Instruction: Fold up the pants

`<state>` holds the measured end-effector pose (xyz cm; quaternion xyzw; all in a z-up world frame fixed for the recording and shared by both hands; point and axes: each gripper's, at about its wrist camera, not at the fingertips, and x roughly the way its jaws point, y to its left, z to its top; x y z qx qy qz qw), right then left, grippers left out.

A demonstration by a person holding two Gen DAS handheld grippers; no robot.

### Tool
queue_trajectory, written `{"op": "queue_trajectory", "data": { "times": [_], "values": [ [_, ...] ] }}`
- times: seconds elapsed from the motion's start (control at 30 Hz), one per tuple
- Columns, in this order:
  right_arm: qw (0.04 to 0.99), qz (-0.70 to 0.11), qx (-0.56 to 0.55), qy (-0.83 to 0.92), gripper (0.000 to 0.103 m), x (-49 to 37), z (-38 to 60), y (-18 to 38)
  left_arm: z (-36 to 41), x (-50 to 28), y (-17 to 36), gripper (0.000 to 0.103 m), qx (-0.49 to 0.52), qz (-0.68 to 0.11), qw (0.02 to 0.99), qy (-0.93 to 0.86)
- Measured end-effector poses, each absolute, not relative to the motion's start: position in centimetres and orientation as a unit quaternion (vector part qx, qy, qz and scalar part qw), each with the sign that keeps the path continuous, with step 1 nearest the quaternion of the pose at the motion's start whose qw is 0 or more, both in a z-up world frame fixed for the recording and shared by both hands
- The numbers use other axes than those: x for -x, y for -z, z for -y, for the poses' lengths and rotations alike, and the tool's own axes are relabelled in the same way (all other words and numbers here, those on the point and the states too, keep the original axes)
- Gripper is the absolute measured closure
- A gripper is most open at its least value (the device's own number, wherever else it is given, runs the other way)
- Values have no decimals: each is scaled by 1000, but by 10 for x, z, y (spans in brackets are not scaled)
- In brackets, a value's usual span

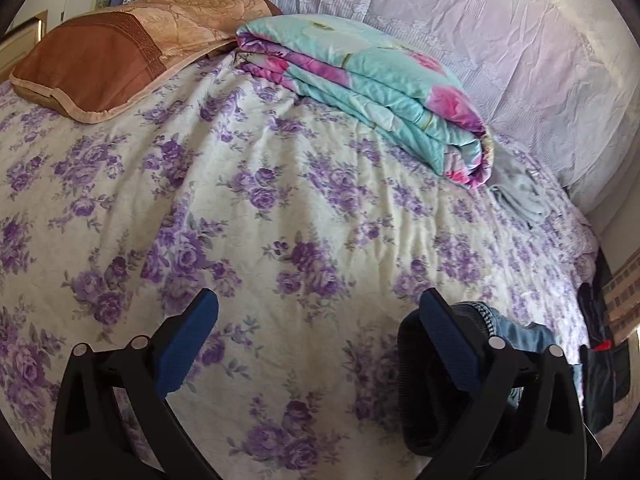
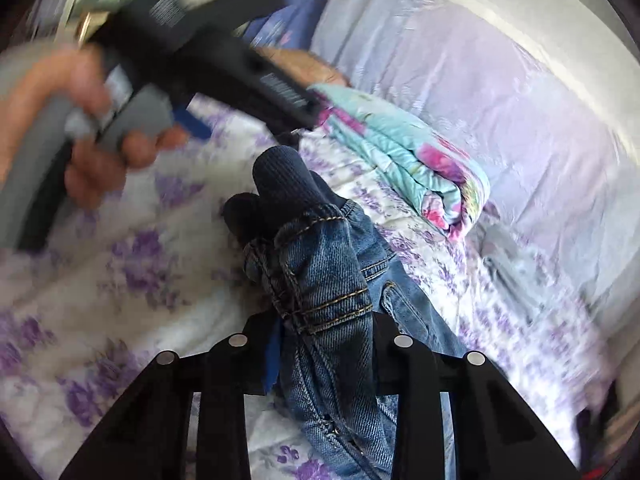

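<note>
The pants are blue denim jeans [image 2: 324, 280] with a dark ribbed waistband [image 2: 280, 184]. My right gripper [image 2: 320, 332] is shut on the bunched denim near the waist and holds it above the floral bed cover [image 2: 120, 280]. The rest of the jeans hangs down below it. My left gripper [image 1: 320, 320] is open and empty over the bed cover [image 1: 280, 200]. A bit of the jeans [image 1: 516, 332] shows behind its right finger [image 1: 448, 344]. The left gripper's body and the hand on it [image 2: 100, 140] appear blurred at the upper left of the right wrist view.
A folded turquoise and pink quilt [image 1: 372, 88] lies at the far side of the bed, with a brown pillow [image 1: 100, 60] to its left. A pale lace curtain [image 1: 500, 40] hangs behind. A grey cloth [image 1: 520, 188] lies beside the quilt. The bed's right edge [image 1: 580, 264] drops to dark items.
</note>
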<state>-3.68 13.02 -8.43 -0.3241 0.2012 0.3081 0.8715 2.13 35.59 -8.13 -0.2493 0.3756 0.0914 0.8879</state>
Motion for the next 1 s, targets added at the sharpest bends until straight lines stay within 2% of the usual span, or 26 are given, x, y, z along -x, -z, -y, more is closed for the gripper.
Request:
{"op": "queue_trajectory", "data": {
  "times": [0.13,0.27,0.37,0.5,0.67,0.77,0.87,0.93,0.97,1.0],
  "values": [
    [885,-206,272,-317,70,32,-116,77,-356,-20,80,4,288,-371,882,-36],
    [887,-193,273,-318,70,37,-111,77,-362,1,88,4,430,-358,828,38],
    [889,-188,267,-321,70,39,-108,77,-351,1,102,4,473,-391,784,96],
    [889,-185,266,-323,70,43,-105,78,-342,1,110,4,496,-406,762,95],
    [886,-178,280,-322,70,51,-106,81,-326,-4,89,4,494,-388,760,169],
    [886,-173,286,-322,70,54,-106,82,-312,-20,90,4,449,-421,777,132],
    [886,-173,283,-324,70,55,-104,81,-307,-37,114,5,480,-452,739,140],
    [883,-172,292,-324,70,57,-105,82,-303,-43,122,39,498,-455,721,159],
    [881,-173,297,-324,68,58,-105,83,-301,-44,123,52,500,-456,715,174],
    [881,-168,305,-321,66,60,-106,83,-301,-45,120,58,500,-456,715,172]
  ]
}}
